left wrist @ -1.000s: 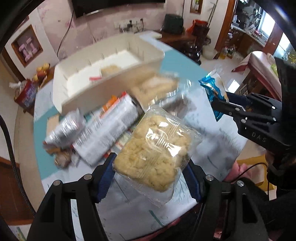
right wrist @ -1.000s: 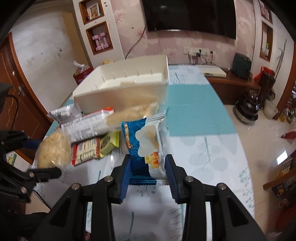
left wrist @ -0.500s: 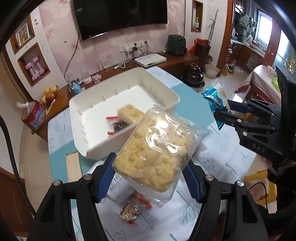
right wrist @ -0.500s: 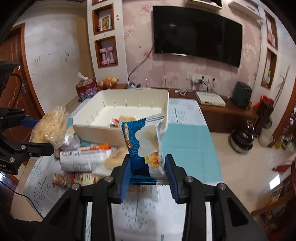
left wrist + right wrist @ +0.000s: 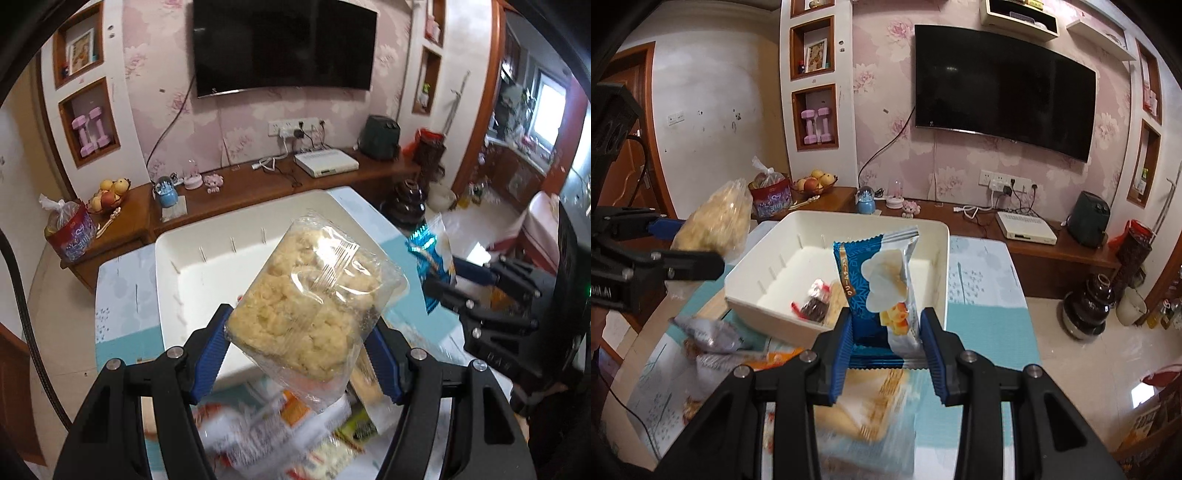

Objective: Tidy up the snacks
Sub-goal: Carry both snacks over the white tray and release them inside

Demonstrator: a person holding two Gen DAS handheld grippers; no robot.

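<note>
While each gripper clamps a snack, white bin [image 5: 934, 266] holds dark packet [image 5: 814, 304].

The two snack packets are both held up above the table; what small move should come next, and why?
Probably carry the left tongs forward and lower the clear packet of yellow crumbly snack into the white bin. Both tongs are shut on packets in the air; the right tongs hold the blue packet, and the bin floor is mostly bare.

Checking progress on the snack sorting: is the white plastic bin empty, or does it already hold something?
Not empty. The white plastic bin holds a small dark red-ended packet and a pale snack beside it; most of its floor is bare.
</note>
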